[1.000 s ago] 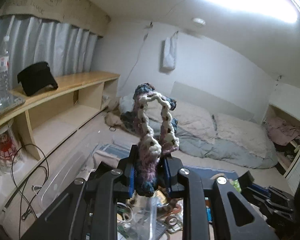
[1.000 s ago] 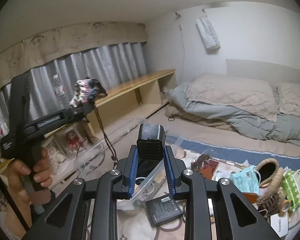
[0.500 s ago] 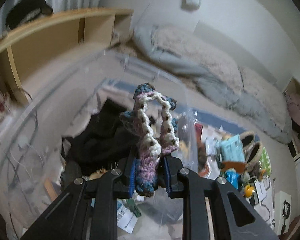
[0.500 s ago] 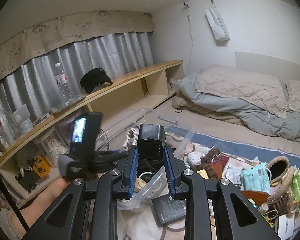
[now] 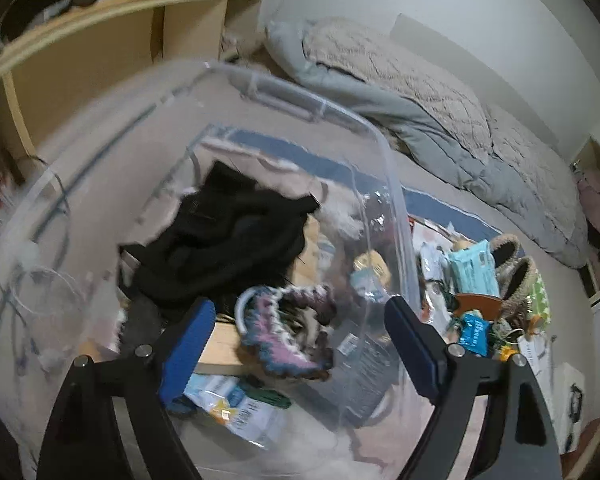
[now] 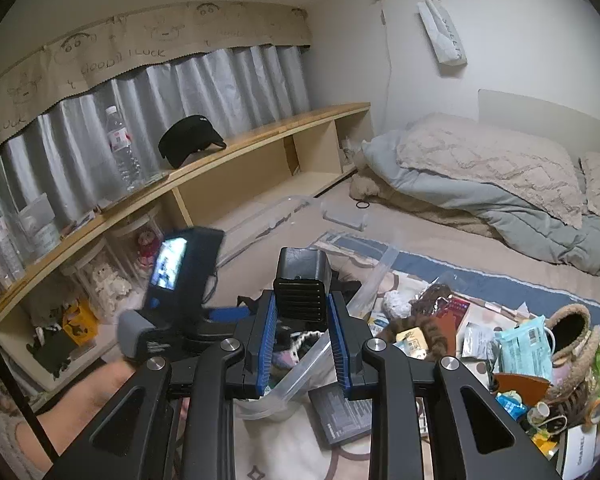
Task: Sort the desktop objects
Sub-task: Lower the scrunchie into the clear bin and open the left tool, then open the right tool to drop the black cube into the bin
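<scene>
My left gripper (image 5: 296, 312) points down into a clear plastic bin (image 5: 376, 136), and its jaws are opening. The pink, blue and cream crochet piece (image 5: 276, 332) lies loose between them, touching neither pad, beside a black cloth (image 5: 228, 240) in the bin. My right gripper (image 6: 302, 302) is shut on a black ribbed block (image 6: 302, 272) and hovers above the bin's near rim (image 6: 300, 376). In the right wrist view the crochet piece (image 6: 296, 346) shows just below the block, and a hand (image 6: 100, 384) holds the left tool at the lower left.
A heap of small items lies right of the bin: a teal packet (image 6: 524, 348), woven slippers (image 6: 572, 332) and a dark flat device (image 6: 340, 412). A wooden shelf (image 6: 260, 136) with a bottle and black cap runs along the left. Bedding (image 6: 480, 168) lies behind.
The left gripper swung down from pointing across the room into the bin, then let go of the crochet piece, which dropped into the bin. The right gripper kept its hold and drifted slightly.
</scene>
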A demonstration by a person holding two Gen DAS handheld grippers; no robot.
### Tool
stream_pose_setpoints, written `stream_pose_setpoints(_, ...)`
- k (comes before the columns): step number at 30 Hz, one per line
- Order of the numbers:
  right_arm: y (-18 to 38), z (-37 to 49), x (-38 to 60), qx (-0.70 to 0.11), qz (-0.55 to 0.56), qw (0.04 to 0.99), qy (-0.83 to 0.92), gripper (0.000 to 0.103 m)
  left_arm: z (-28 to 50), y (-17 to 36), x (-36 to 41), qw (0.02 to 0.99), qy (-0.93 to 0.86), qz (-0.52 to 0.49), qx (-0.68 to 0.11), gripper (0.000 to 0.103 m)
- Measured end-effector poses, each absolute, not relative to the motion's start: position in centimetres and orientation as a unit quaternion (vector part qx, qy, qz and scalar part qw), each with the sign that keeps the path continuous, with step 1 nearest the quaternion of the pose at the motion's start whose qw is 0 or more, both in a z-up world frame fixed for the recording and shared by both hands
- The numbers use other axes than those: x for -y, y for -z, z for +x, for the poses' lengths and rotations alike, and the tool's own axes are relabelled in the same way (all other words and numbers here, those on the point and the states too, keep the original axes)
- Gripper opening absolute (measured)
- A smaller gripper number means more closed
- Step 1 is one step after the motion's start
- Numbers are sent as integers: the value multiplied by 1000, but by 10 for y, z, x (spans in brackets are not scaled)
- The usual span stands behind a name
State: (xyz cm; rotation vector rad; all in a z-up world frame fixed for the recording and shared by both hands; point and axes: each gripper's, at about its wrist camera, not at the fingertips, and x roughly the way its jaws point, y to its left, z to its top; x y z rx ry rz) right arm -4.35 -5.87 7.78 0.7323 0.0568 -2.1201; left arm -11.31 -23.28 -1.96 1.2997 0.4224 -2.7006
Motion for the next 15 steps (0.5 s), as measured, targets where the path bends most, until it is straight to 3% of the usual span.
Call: stream_pose_setpoints(15, -9, -78, 163, -54, 403, 440, 801, 26, -51, -34, 297, 158, 941, 276, -114, 87)
